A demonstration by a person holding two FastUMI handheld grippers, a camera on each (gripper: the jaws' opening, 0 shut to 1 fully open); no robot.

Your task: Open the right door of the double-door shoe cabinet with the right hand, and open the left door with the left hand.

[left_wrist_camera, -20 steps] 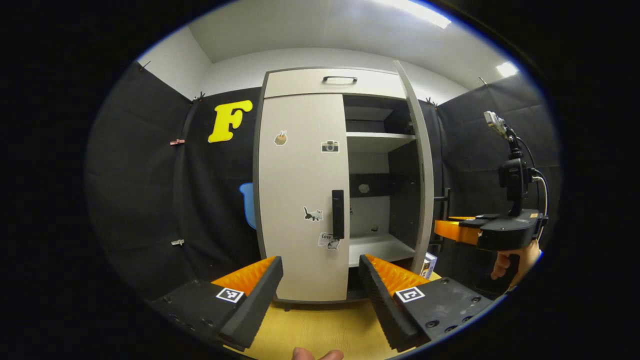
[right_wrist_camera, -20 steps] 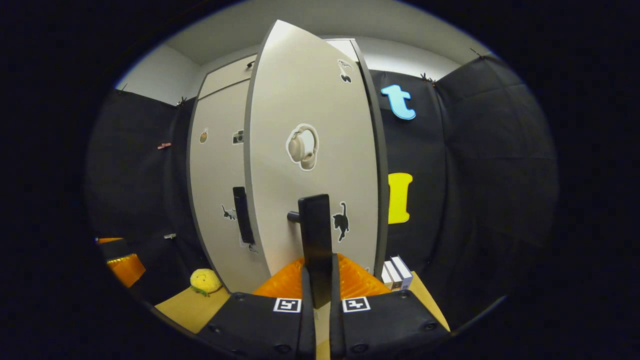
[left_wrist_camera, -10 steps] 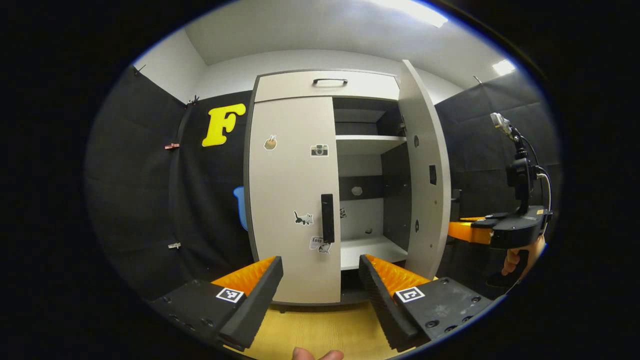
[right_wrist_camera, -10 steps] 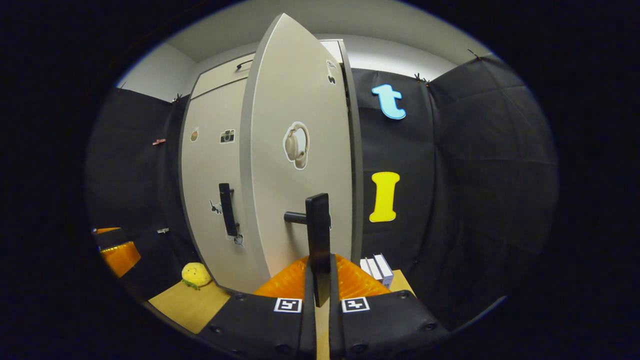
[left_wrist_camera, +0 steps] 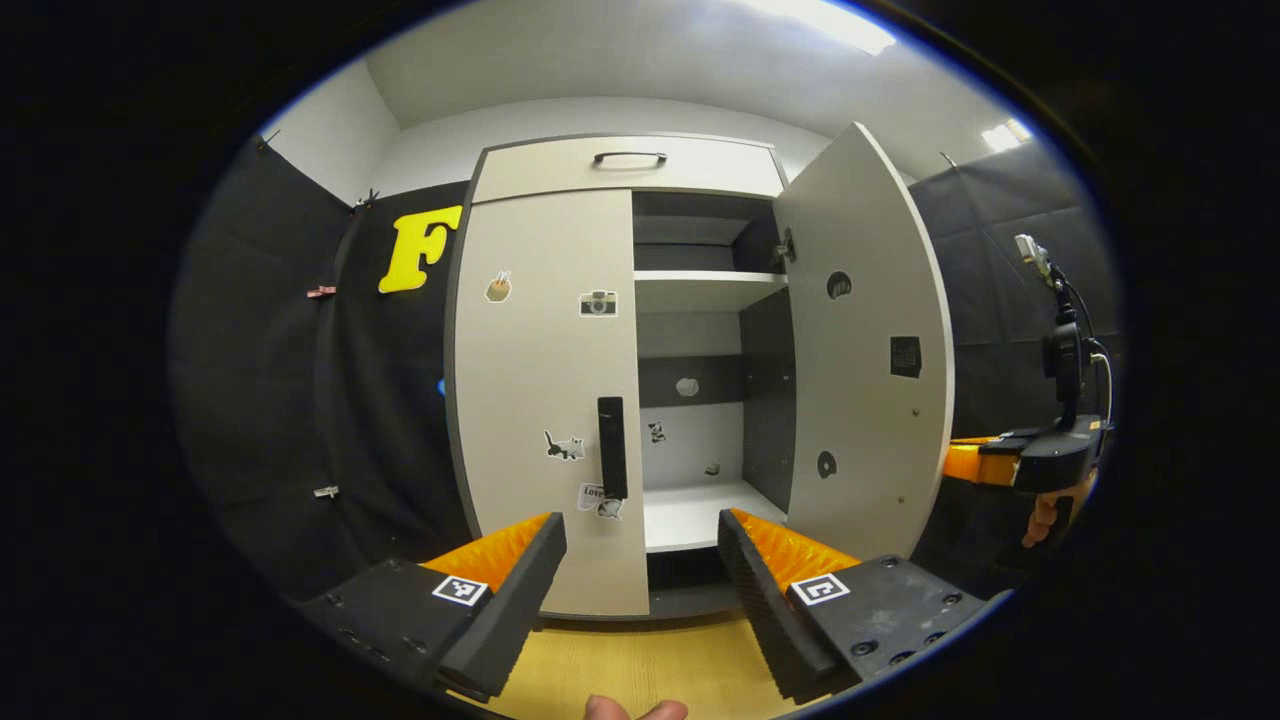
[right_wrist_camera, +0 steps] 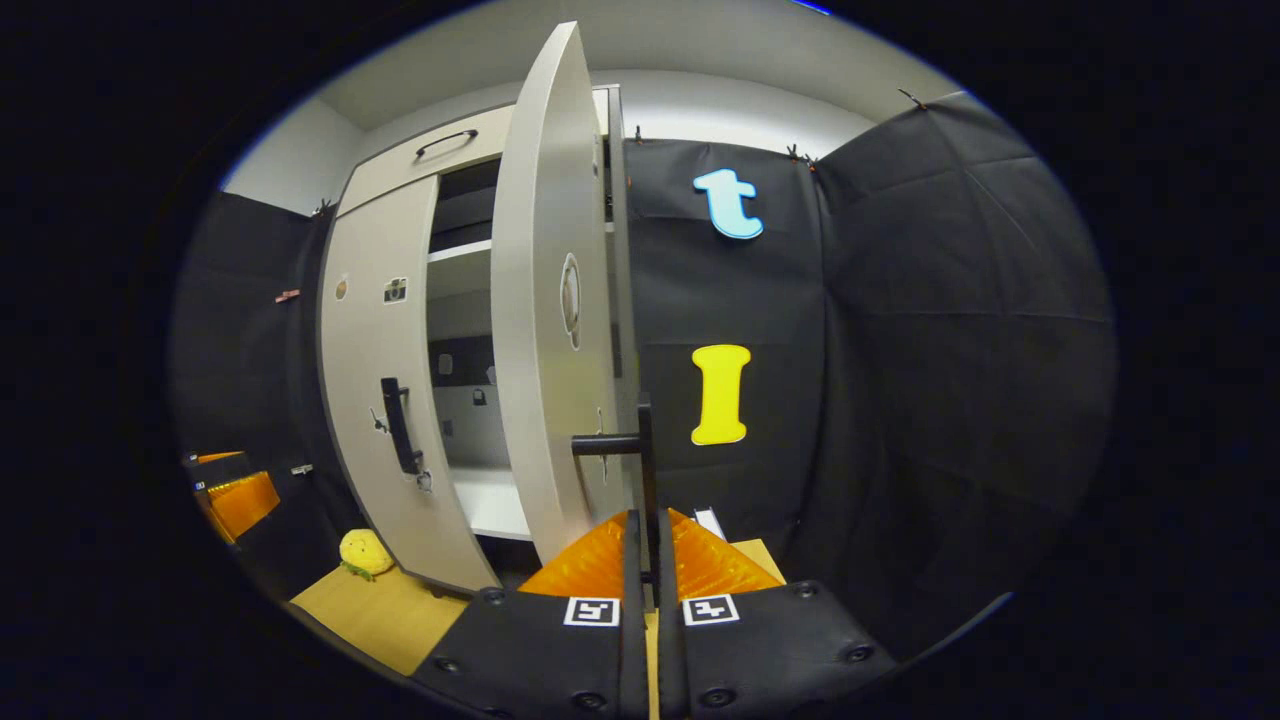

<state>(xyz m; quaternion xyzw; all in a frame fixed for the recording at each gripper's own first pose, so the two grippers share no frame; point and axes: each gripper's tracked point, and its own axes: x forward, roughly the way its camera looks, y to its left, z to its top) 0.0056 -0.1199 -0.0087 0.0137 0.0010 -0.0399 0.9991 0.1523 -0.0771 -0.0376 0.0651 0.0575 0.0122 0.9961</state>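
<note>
On the right door's handle (right_wrist_camera: 645, 470), right gripper (right_wrist_camera: 648, 545) jaws clamp.

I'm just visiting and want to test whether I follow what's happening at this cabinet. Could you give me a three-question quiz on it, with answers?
1. True or false: the left door of the shoe cabinet is shut.
2. What is the right gripper clamped on?
A. the drawer handle on top
B. the right door's handle
C. the yellow plush toy
3. Fill the gap: the left gripper has its jaws ____, with nothing between them.

Key:
1. True. It lies flat against the cabinet front.
2. B. Both jaws press on the black right door's handle, and the right door stands swung wide.
3. Open.
</note>
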